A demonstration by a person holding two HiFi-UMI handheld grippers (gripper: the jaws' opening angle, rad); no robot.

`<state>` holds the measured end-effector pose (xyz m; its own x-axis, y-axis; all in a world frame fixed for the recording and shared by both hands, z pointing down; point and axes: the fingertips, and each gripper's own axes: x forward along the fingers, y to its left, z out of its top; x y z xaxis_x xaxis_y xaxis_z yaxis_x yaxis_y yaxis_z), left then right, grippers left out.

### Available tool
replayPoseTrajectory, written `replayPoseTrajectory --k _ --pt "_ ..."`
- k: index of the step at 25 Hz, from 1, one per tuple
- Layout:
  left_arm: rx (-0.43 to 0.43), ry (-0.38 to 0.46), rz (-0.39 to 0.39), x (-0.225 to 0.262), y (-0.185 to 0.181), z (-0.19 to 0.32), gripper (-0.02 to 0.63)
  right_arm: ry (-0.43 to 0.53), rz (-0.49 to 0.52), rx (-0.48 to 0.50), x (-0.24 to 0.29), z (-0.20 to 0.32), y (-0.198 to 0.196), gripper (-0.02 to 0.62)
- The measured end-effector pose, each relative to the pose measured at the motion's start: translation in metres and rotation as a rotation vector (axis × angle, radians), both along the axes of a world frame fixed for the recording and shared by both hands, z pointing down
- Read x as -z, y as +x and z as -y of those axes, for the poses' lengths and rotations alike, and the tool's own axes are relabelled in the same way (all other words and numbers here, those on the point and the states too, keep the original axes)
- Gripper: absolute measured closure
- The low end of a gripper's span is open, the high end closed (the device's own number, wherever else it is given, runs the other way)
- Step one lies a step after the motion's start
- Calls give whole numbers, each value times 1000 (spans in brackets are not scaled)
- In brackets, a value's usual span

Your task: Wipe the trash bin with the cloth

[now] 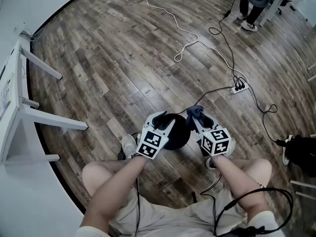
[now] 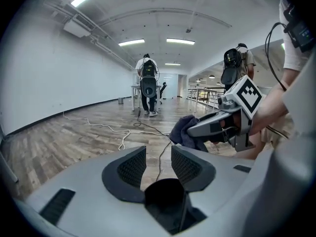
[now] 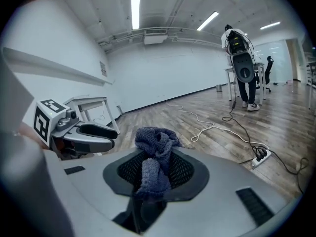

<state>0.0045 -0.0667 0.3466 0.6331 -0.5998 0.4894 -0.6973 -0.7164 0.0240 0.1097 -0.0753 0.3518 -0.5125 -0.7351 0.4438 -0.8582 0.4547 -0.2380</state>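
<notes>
One cloth (image 3: 156,141) clamped in right hand-held gripper (image 3: 157,169) | left hand-held gripper (image 2: 158,154): jaws apart

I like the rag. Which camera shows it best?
The right gripper view: the grey-blue cloth sits close, centred, pinched between the jaws. The head view shows it small from above; the left gripper view, partly, side-on.

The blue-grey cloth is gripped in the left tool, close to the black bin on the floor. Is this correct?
Not quite. The cloth is gripped in the right tool, not the left; the right gripper view shows its jaws closed on it. It is indeed close to the black bin on the floor.
</notes>
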Motion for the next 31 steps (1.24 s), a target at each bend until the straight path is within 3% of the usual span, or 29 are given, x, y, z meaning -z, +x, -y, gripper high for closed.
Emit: replayPoseTrajectory --k 10,31 --pt "-29 -20 34 -14 14 -7 436 -8 36 -11 6 -1 4 492" --pt "-2 -52 -60 2 17 1 435 -17 79 -17 16 7 -11 492"
